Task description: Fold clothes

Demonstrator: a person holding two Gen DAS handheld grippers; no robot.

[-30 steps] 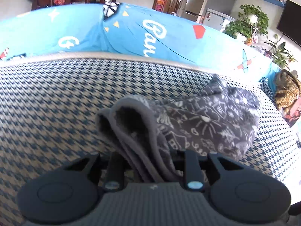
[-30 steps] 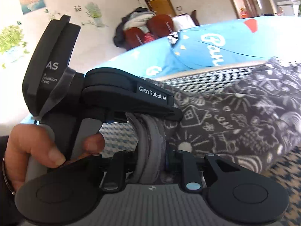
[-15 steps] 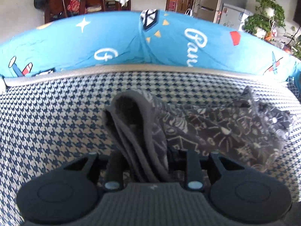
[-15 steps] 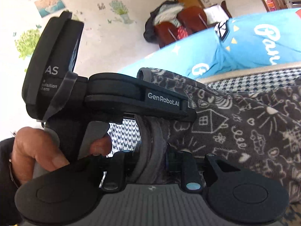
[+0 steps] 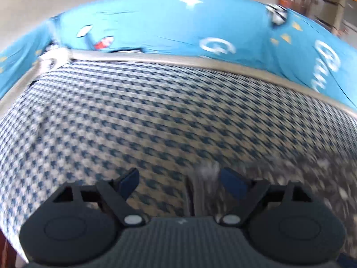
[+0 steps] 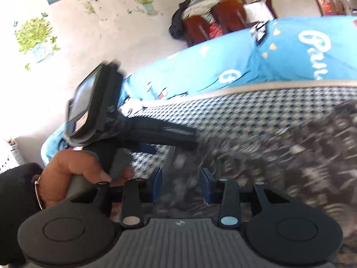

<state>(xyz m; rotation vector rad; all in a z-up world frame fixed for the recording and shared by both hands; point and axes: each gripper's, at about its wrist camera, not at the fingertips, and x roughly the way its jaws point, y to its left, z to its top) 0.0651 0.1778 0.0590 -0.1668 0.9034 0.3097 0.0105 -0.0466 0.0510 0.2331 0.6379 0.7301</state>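
Note:
A dark grey garment with white doodle print (image 6: 290, 156) lies on the blue-and-white houndstooth surface (image 5: 133, 111), blurred by motion. In the left wrist view, my left gripper (image 5: 180, 183) is opening wide. A folded edge of the garment (image 5: 206, 192) stands loose beside its right finger, and the pads do not press on it. In the right wrist view, my right gripper (image 6: 181, 185) is opening too, with blurred grey cloth between its blue pads (image 6: 157, 185), which stand off it. A hand (image 6: 73, 174) holds the left gripper (image 6: 174, 141) just to the left.
A bright blue printed cover (image 5: 178, 22) rises along the far edge of the houndstooth surface behind a pale piping strip (image 5: 223, 63). Beyond it stand brown chairs piled with clothes (image 6: 214, 22), and a wall with plant stickers (image 6: 35, 35).
Both grippers were shut on the garment's bunched edge and have now let go. The left jaws have spread wide and swung left, so the garment sits low right in that view.

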